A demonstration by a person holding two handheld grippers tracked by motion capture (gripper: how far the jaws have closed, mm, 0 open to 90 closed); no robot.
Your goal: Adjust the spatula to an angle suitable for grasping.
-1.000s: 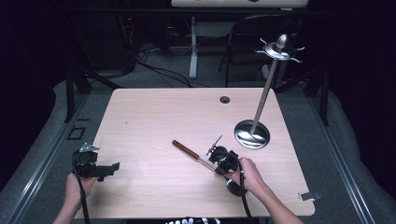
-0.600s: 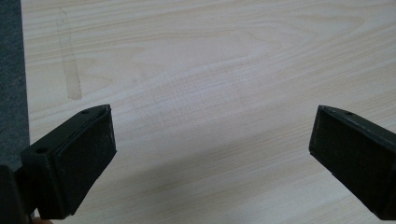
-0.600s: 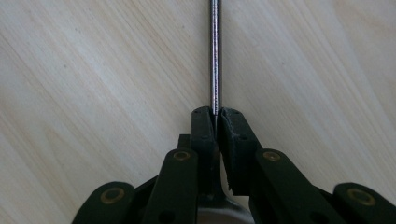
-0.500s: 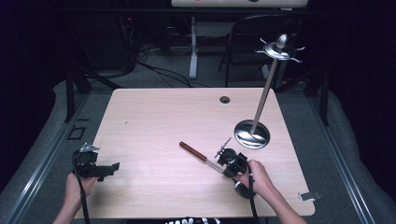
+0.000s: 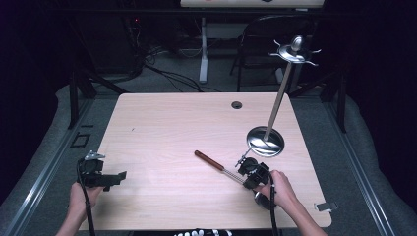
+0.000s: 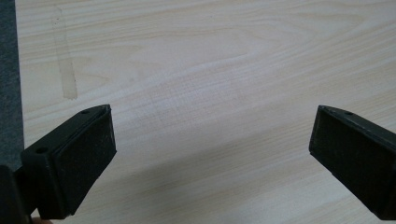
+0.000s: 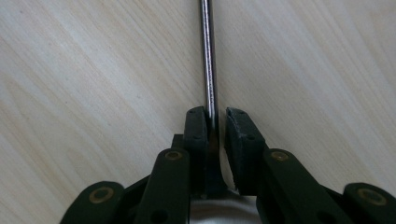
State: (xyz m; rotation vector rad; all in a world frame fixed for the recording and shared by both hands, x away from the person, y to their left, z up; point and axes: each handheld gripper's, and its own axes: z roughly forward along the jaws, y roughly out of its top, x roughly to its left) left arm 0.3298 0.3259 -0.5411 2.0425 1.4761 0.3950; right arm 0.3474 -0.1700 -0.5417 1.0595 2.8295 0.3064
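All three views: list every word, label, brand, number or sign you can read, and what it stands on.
None can be read.
Table: bare wood grain, no print; one faint tape-like mark, blank.
Stand: plain metal, no marking seen.
Utensil: brown handle and metal shaft, no lettering visible.
Left gripper and right gripper: black jaws, no label seen.
Tag at the table's near right corner: too small to read.

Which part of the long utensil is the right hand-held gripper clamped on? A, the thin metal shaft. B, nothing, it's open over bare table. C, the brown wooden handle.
A: the right hand-held gripper pinches the utensil's shiny metal shaft, while the brown handle lies free beyond it.
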